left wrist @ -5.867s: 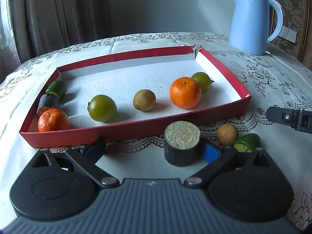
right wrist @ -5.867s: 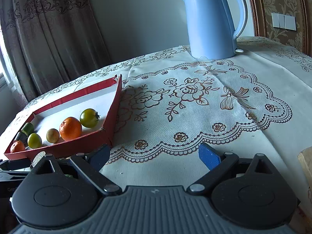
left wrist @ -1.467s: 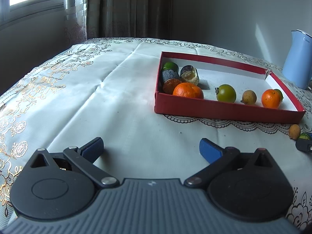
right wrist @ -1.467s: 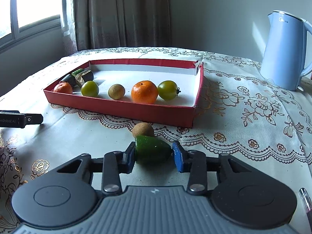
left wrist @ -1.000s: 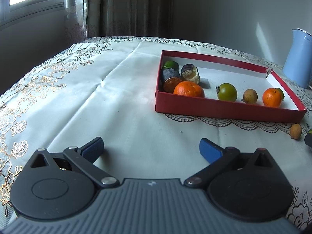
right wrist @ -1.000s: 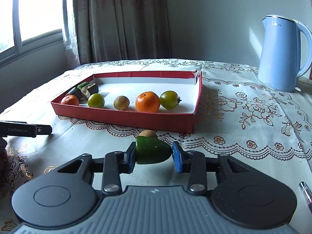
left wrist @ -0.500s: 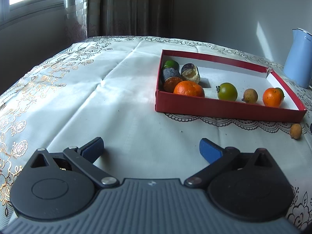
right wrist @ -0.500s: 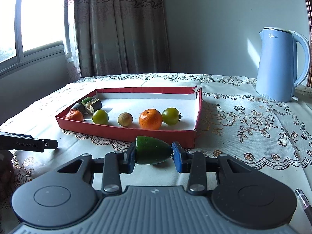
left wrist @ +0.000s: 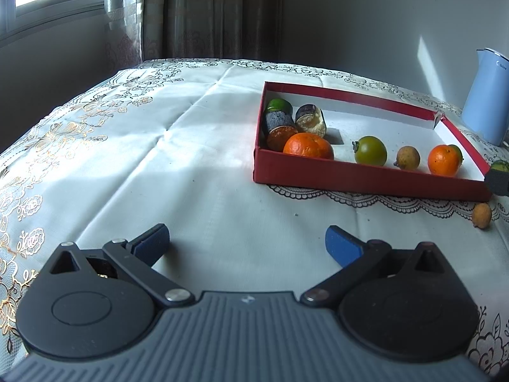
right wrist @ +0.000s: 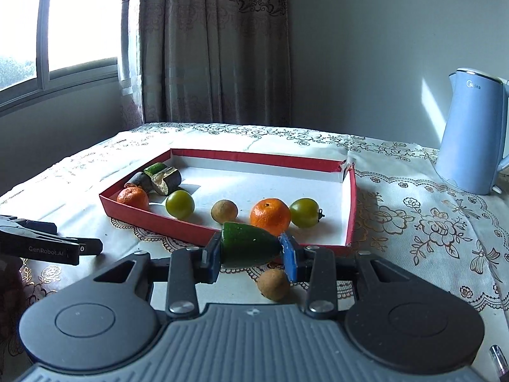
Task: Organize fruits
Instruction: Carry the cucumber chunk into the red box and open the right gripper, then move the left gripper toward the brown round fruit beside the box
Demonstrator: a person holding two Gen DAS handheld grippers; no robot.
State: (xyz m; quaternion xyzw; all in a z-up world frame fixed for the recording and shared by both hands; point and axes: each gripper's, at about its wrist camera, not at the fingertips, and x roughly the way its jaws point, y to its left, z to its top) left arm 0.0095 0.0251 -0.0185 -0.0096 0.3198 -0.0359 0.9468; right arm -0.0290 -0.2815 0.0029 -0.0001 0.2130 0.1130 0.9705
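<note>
Clamping a green cucumber piece (right wrist: 249, 244), right claw (right wrist: 251, 254) hangs before the red tray (right wrist: 350, 210); left claw (left wrist: 246, 245) spread apart, empty

Open white floor across the far half of the red tray (right wrist: 351, 203); near half blocked by a fruit row, orange (right wrist: 270, 217) central. Blue kettle (right wrist: 470, 137) at far right. Bare tablecloth (left wrist: 178, 165) left of the tray.
</note>
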